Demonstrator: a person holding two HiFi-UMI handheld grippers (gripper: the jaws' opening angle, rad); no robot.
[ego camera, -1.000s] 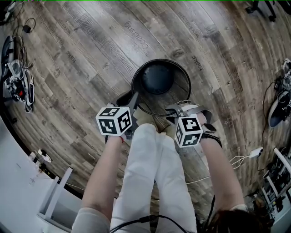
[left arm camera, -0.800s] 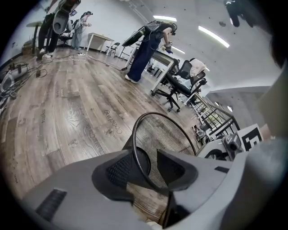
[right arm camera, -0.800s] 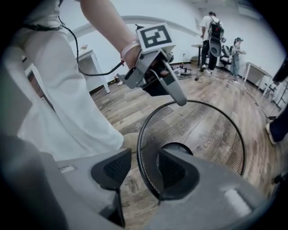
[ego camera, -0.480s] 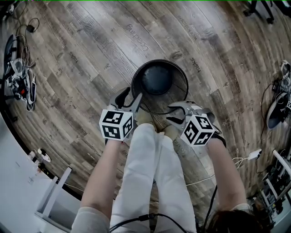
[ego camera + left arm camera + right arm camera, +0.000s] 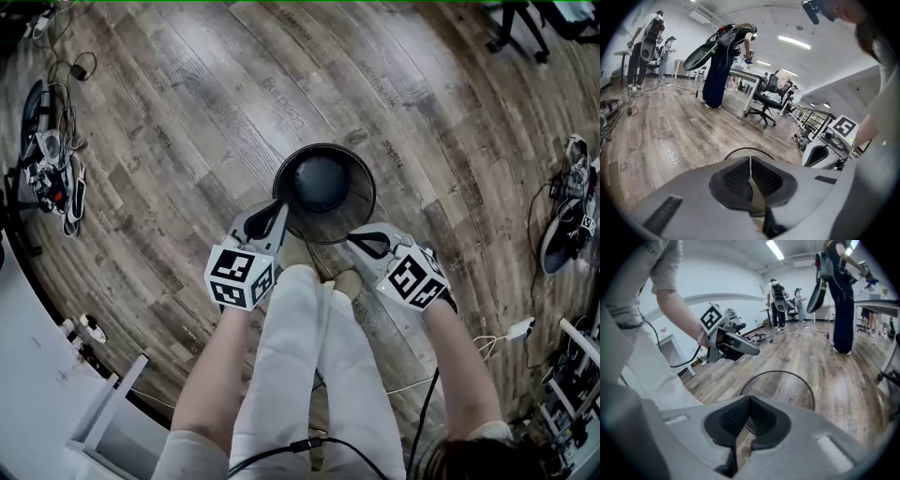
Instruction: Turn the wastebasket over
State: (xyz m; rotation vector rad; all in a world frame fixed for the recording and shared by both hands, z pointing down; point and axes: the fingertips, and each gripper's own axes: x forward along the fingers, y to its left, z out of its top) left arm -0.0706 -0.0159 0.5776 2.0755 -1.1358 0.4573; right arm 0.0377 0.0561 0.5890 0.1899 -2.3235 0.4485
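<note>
Head view: locate basket (image 5: 323, 187) mouth-up, just ahead of feet (image 5: 323, 272). Note left gripper (image 5: 278, 210) closing on near-left rim wire, right gripper (image 5: 356, 240) pinched shut on near-right rim. Expect light, springy mesh — thin wire, prone to slip. Hold rim at opposite sides — rotate evenly.

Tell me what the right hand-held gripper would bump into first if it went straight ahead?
Probably the wastebasket: its wire rim curves just past the tips of the shut right hand-held gripper. They may already touch it; depth is hard to judge.
</note>
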